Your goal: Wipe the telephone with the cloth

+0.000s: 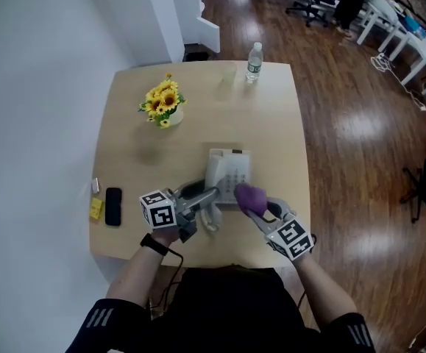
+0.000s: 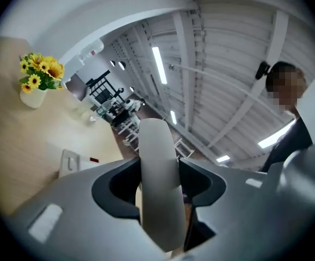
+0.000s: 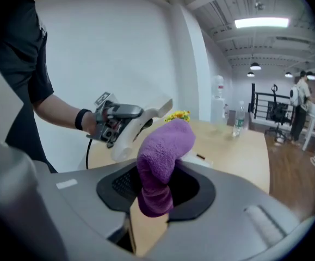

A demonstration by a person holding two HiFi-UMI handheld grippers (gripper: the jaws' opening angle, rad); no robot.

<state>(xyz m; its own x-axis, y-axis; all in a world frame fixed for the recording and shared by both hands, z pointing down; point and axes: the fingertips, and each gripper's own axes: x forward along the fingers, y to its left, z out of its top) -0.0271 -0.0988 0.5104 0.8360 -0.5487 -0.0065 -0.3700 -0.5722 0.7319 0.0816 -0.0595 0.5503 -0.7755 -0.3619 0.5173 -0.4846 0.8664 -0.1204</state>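
Note:
The pale grey telephone base (image 1: 228, 173) sits on the wooden table (image 1: 198, 116) near its front edge. Its handset (image 1: 208, 215) is lifted off, and my left gripper (image 1: 204, 201) is shut on it; in the left gripper view the handset (image 2: 159, 178) fills the gap between the jaws. A purple cloth (image 1: 250, 196) is bunched in my right gripper (image 1: 255, 206), which is shut on it just right of the handset, over the base's near edge. In the right gripper view the cloth (image 3: 161, 156) stands up between the jaws, with the handset (image 3: 129, 139) close behind it at the left.
A pot of yellow flowers (image 1: 163, 103) stands at the table's back left, and a water bottle (image 1: 253, 62) at the far edge. A black phone (image 1: 113, 206) and a small yellow item (image 1: 96, 209) lie at the front left. Wooden floor and office chairs lie beyond.

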